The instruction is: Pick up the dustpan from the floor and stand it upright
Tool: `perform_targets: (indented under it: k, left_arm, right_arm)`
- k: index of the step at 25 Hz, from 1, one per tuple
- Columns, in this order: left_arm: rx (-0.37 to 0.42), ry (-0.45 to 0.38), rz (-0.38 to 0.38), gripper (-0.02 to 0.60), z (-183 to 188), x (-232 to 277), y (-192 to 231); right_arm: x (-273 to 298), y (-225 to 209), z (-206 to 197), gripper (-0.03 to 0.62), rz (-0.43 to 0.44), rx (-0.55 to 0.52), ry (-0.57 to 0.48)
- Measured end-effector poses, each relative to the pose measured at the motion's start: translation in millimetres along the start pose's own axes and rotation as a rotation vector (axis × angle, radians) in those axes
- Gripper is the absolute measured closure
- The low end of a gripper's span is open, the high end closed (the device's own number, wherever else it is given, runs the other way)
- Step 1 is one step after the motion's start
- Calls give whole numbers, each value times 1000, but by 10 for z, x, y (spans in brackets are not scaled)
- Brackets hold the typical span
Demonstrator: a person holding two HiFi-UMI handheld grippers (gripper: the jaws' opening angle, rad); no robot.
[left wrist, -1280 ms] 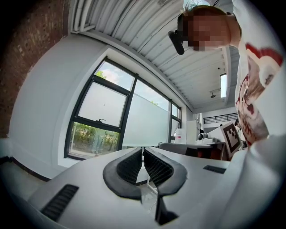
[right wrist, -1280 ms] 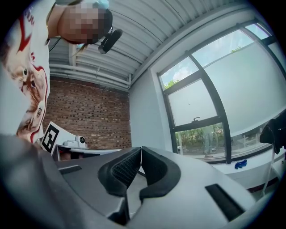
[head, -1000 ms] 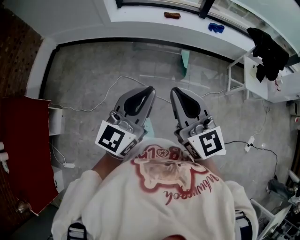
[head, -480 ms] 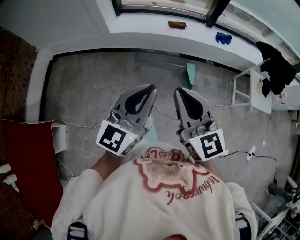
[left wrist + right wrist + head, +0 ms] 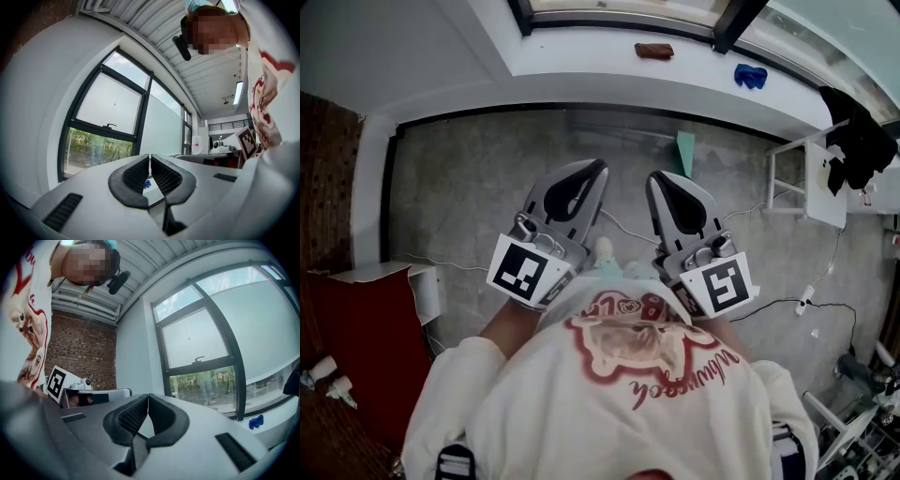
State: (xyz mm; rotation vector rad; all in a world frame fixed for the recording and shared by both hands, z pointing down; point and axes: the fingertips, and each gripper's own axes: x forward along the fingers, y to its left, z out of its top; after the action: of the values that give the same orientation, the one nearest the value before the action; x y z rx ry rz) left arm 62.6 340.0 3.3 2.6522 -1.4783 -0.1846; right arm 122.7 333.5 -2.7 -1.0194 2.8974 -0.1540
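Note:
A green dustpan (image 5: 685, 152) lies on the grey floor close to the wall under the window, ahead of both grippers. My left gripper (image 5: 598, 169) and right gripper (image 5: 660, 178) are held side by side at chest height, pointing level toward the window. Both are shut with nothing between the jaws. In the left gripper view the left gripper (image 5: 150, 156) faces the window with its tips touching. The right gripper (image 5: 148, 395) in its own view also has its tips touching. The dustpan appears in neither gripper view.
A white windowsill (image 5: 581, 56) carries a brown object (image 5: 653, 50) and a blue item (image 5: 751, 75). A white rack (image 5: 811, 178) with black cloth (image 5: 855, 141) stands at the right. Cables (image 5: 459, 262) and a power strip (image 5: 803, 300) lie on the floor. A red cloth (image 5: 356, 328) is at the left.
The person has walked toward the window wall; the dustpan and sill sit lower and nearer in the head view. Both grippers stay shut and side by side.

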Motion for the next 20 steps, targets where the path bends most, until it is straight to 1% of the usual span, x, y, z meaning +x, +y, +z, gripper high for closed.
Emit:
perform_targets:
  k: [4,9,13,20]
  left_arm:
    - [8,-6,-8,561,27,82,107]
    - [-7,-10,2,561,0,207,265]
    - [-1,-9,18,561,-2,384,402]
    - [29,-19,63,561,49,816,806]
  right_arm:
    - [149,-50,-19,569,5,-6,9]
    - [304,-170,-12,569,5,-5,-1]
    - [468,-339,-17,569,15,5,0]
    - [917,-750,22,569,54,5,-11]
